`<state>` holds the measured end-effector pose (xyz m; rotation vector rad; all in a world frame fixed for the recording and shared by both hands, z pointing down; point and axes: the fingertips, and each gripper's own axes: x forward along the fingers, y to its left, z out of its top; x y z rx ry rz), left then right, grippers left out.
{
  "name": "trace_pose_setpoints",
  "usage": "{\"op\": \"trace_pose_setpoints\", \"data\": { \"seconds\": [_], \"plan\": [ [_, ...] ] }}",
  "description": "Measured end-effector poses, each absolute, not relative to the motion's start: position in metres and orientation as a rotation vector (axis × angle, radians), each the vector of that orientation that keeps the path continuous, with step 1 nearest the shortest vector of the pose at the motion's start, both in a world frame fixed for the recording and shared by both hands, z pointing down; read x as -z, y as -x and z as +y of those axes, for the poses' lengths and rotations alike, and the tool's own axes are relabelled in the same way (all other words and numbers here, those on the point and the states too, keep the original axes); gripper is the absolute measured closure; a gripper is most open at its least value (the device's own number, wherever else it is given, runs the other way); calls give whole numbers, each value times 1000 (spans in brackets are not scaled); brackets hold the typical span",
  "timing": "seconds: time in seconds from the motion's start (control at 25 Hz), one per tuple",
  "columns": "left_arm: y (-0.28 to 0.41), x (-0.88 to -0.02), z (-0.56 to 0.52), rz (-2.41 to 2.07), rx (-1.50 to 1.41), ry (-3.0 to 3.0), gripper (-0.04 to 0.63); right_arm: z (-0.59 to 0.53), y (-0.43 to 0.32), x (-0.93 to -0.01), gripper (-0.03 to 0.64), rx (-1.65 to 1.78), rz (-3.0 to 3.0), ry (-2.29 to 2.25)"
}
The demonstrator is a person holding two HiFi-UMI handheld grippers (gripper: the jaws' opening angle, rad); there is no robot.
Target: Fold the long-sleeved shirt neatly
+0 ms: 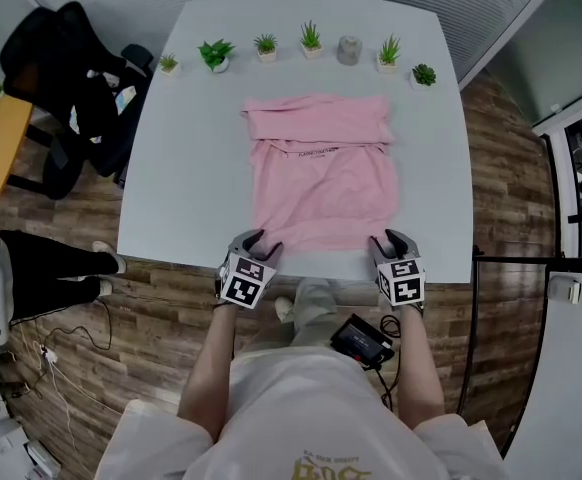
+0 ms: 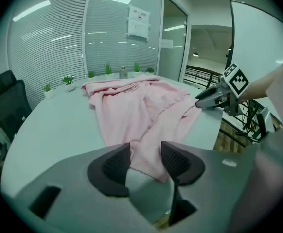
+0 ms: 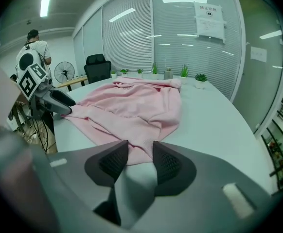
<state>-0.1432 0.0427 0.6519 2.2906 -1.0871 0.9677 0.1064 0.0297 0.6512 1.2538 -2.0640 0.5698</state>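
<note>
A pink long-sleeved shirt (image 1: 321, 178) lies flat on the white table (image 1: 191, 168), its upper part folded over and its hem at the near edge. My left gripper (image 1: 254, 240) is at the hem's left corner and my right gripper (image 1: 391, 240) at its right corner. In the left gripper view the jaws (image 2: 145, 159) stand apart with the pink hem corner (image 2: 146, 157) between the pads. In the right gripper view the right gripper (image 3: 140, 157) likewise straddles the hem (image 3: 136, 149) with a gap between its pads. Each gripper shows in the other's view, the right gripper (image 2: 204, 100) and the left gripper (image 3: 63, 103).
Several small potted plants (image 1: 311, 38) and a grey cup (image 1: 348, 50) line the table's far edge. A black office chair (image 1: 71, 78) stands at the left. A black device (image 1: 363, 340) rests on the person's lap. A person (image 3: 34, 47) stands far off by a fan.
</note>
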Motion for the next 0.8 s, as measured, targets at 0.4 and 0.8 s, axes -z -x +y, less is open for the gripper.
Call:
{"op": "trace_pose_setpoints", "data": {
  "seconds": [0.4,0.8],
  "plan": [
    [145,-643,48,-1116,-936,-2293,387,30,-106,-653,445,-603,-2067,-1238],
    [143,-648,51,-1114,-924,-2269,412,30,-106,-653,484,-598,-2069,-1219]
  ]
}}
